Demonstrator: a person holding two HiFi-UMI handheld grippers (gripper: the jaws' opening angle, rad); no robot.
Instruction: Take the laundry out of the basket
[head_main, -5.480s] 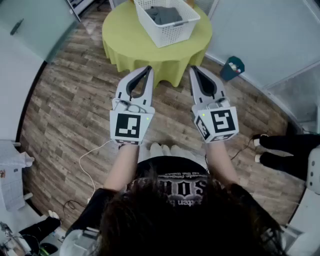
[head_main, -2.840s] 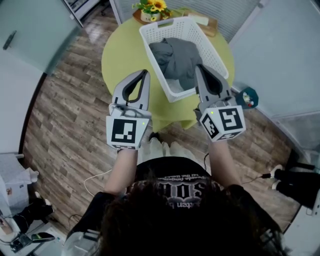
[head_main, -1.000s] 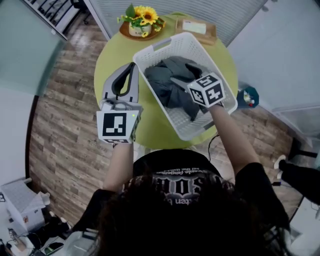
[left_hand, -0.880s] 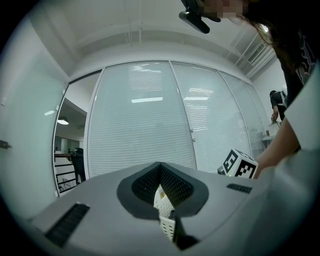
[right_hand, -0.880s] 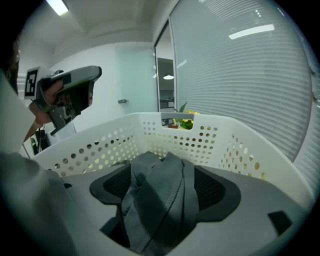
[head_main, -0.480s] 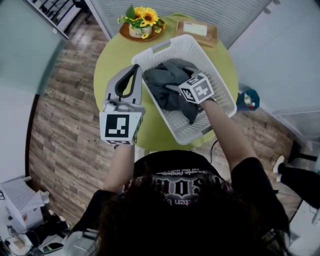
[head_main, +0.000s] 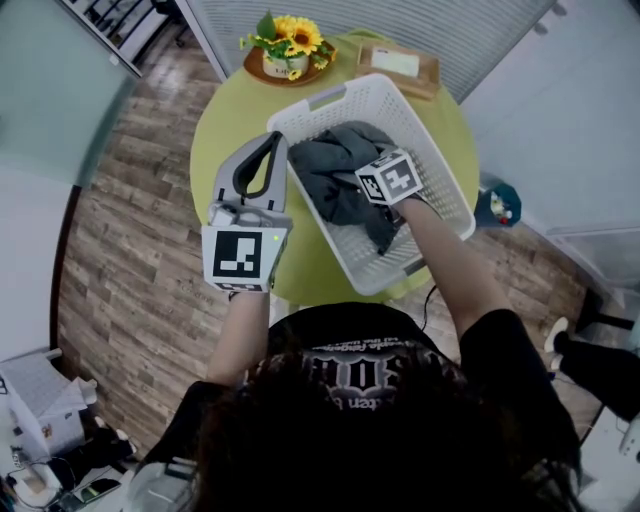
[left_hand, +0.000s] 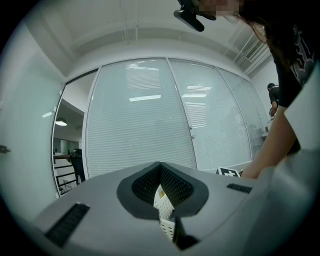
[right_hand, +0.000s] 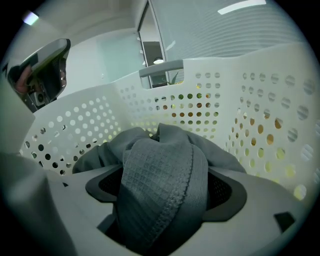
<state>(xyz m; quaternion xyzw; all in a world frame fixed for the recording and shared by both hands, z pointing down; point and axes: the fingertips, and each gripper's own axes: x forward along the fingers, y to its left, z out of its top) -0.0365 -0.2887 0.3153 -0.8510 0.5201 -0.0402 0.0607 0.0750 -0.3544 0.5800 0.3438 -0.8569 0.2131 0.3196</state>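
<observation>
Obs: right tool (right_hand: 162, 180) is down inside the basket (head_main: 441, 203). Its jaws are spread wide with a fold of the grey laundry (head_main: 330, 172) bunched between them, which I judge not yet pinched. The fold's ridge runs straight ahead along the tool's own line, so closing where it stands should take it. The rest of the heap lies beyond, toward the basket's far left corner. The left tool (head_main: 272, 140) is clenched and empty, over the worktop (head_main: 222, 125) just outside the basket's left wall, so the right is nearer. Versus a second ago: right tool was farther right, above the cloth; now it is sunk into it. Left barely shifted.
</observation>
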